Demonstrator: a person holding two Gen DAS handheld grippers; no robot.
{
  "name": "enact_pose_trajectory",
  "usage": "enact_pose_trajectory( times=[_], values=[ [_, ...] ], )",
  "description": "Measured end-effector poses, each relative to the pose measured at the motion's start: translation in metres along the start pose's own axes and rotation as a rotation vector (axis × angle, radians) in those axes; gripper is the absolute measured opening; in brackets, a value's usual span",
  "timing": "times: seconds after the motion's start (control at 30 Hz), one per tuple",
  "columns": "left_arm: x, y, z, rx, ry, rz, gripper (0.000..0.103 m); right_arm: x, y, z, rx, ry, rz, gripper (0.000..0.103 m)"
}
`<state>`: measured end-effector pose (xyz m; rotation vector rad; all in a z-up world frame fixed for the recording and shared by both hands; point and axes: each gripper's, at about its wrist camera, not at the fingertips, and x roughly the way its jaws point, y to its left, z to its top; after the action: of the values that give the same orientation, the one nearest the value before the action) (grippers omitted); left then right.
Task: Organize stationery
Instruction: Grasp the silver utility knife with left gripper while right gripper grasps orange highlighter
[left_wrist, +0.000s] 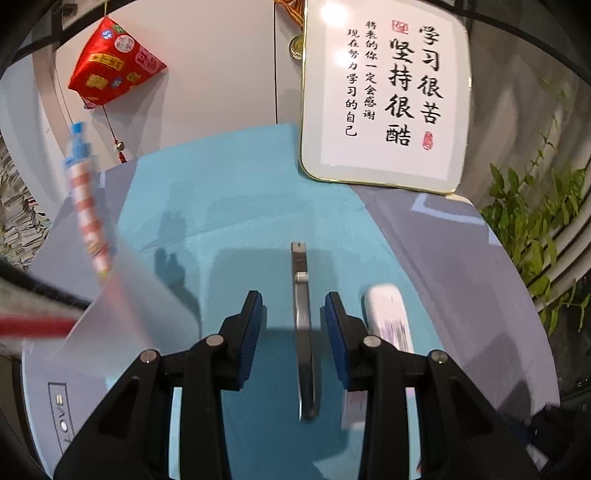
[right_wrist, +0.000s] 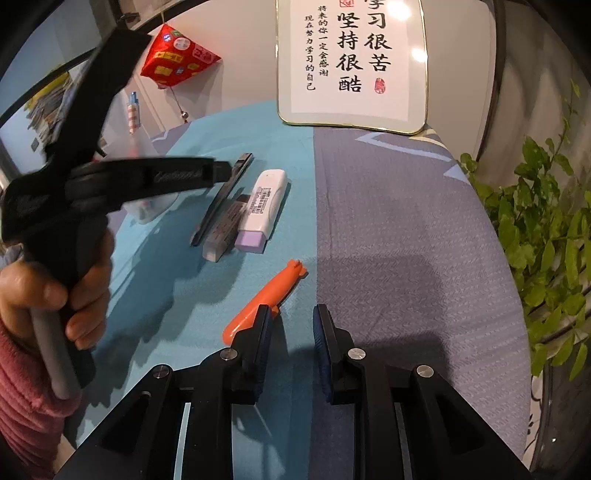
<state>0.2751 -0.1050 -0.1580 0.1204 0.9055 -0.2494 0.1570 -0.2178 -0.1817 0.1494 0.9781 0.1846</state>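
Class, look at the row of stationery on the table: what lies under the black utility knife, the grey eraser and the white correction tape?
A turquoise cloth lies under the black utility knife, grey eraser and white correction tape. A grey-blue cloth adjoins it. The tabletop beneath is covered.

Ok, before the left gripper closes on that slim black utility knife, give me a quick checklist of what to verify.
1. Left gripper jaws apart: ok, clear gap either side.
2. Utility knife lined up between the pads: ok, it runs lengthwise down the gap.
3. Pads touching the knife: not ok, both stand clear of it.
4. White correction tape clear of the right-hand pad: cannot tell, it lies very close beside it.
5. Right gripper out of the way: ok, open and empty near the orange pen.
6. Eraser beside the knife: cannot tell, hidden in the left view.
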Motion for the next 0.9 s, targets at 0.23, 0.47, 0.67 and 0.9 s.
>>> enact_pose_trajectory(
  times=[0.23, 0.47, 0.67, 0.9],
  values=[
    [0.032, -0.003, 0.014, -0.027, 0.061, 0.0, 0.033, 0.001, -0.003, 0.004, 0.026, -0.002, 0.009, 0.022],
    [0.033, -0.007, 0.013, -0.001, 0.039, 0.0, 0.009, 0.003, -0.011, 0.011, 0.075, 0.003, 0.012, 0.022],
    [-0.021, 0.003, -0.003, -0.009, -0.048, -0.055, 0.009, 0.004, -0.01, 0.018, 0.108, 0.015, 0.014, 0.022],
    [-0.101, 0.025, -0.031, -0.047, -0.183, -0.121, 0.009, 0.01, -0.002, 0.026, 0.165, 0.045, 0.014, 0.022]
  ],
)
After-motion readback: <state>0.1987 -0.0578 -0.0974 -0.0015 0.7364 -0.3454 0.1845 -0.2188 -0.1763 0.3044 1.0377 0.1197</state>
